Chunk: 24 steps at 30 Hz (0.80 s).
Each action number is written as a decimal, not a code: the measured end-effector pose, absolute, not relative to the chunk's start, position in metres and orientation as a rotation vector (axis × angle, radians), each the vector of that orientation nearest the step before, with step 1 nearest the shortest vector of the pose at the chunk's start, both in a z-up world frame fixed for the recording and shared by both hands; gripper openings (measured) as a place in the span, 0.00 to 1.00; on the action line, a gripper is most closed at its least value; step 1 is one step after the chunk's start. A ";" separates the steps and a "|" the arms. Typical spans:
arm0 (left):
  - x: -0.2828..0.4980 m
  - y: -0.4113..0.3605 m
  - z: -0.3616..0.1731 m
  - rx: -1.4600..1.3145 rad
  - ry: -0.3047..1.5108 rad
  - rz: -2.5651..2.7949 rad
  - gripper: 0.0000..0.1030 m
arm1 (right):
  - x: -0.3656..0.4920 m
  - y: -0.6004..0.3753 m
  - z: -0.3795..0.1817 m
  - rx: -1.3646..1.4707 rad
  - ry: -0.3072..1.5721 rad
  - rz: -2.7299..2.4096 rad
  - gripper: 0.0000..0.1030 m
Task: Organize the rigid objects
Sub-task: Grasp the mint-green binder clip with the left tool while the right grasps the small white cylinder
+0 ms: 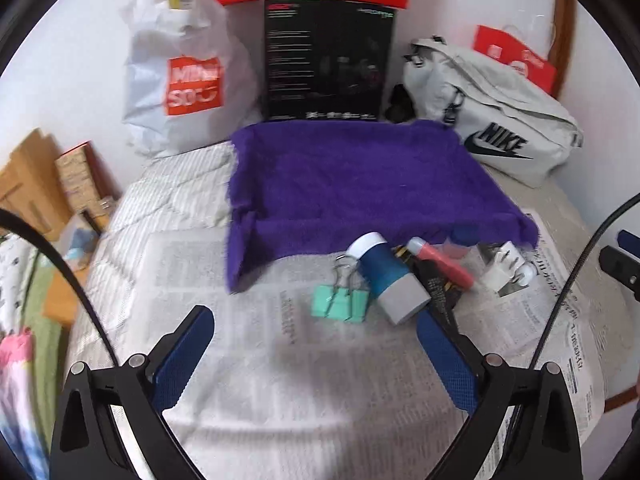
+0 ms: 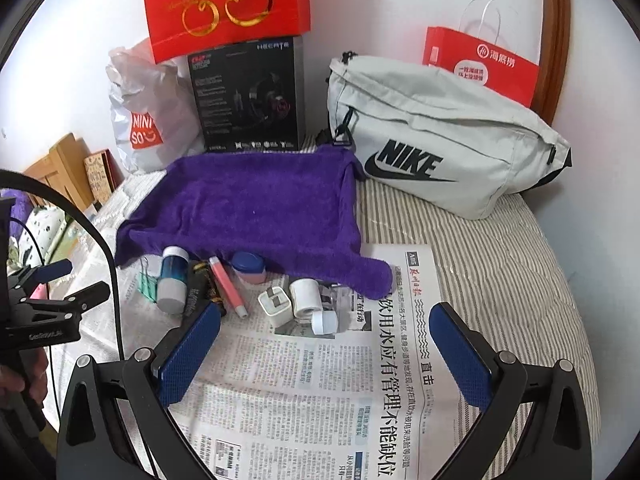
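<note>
Small rigid objects lie in a row on newspaper in front of a purple towel: a mint binder clip, a blue bottle with white cap and grey base, a pink tube, a black battery pack, a blue-lidded pink jar, a white charger plug, a white roll and a small white cap. My left gripper is open just short of the binder clip. My right gripper is open just short of the plug and cap.
Behind the towel stand a white Miniso bag, a black headset box, a red gift bag, a grey Nike bag and a red paper bag. Striped bedding lies to the right. Wooden items sit left.
</note>
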<state>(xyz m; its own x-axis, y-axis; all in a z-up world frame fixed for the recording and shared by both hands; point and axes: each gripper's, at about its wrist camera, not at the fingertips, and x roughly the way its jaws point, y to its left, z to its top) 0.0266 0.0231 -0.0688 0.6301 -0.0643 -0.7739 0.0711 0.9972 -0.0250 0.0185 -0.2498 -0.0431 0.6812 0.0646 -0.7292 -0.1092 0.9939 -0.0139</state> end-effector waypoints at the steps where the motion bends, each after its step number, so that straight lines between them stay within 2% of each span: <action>1: 0.029 0.021 -0.074 0.024 0.889 -0.083 0.99 | 0.019 -0.250 -0.045 -0.066 0.817 0.097 1.00; 7: 0.047 0.011 -0.099 0.112 0.895 -0.110 0.98 | 0.025 -0.256 -0.063 -0.063 0.859 0.085 1.00; 9: 0.055 0.010 -0.113 0.139 0.924 -0.109 0.87 | 0.028 -0.258 -0.068 -0.066 0.877 0.076 1.00; 11: 0.061 0.010 -0.122 0.142 0.949 -0.113 0.82 | 0.031 -0.261 -0.073 -0.067 0.891 0.067 1.00; 14: 0.067 0.012 -0.130 0.121 0.955 -0.122 0.80 | 0.034 -0.265 -0.079 -0.065 0.910 0.052 1.00; 17: 0.069 0.014 -0.132 0.099 0.957 -0.151 0.70 | 0.037 -0.268 -0.084 -0.053 0.924 0.046 1.00; 19: 0.068 0.012 -0.132 0.105 0.949 -0.160 0.68 | 0.041 -0.269 -0.087 -0.055 0.932 0.042 1.00; 22: 0.068 0.011 -0.133 0.105 0.935 -0.181 0.57 | 0.045 -0.272 -0.093 -0.042 0.952 0.043 1.00; 24: 0.065 0.008 -0.133 0.113 0.915 -0.199 0.46 | 0.048 -0.273 -0.099 -0.026 0.964 0.047 1.00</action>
<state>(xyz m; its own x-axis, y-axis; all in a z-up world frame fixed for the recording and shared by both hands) 0.0648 0.0076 -0.1327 0.5934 -0.1231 -0.7954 0.2187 0.9757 0.0122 0.0478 -0.2734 -0.0988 0.5697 0.0279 -0.8214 -0.0515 0.9987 -0.0018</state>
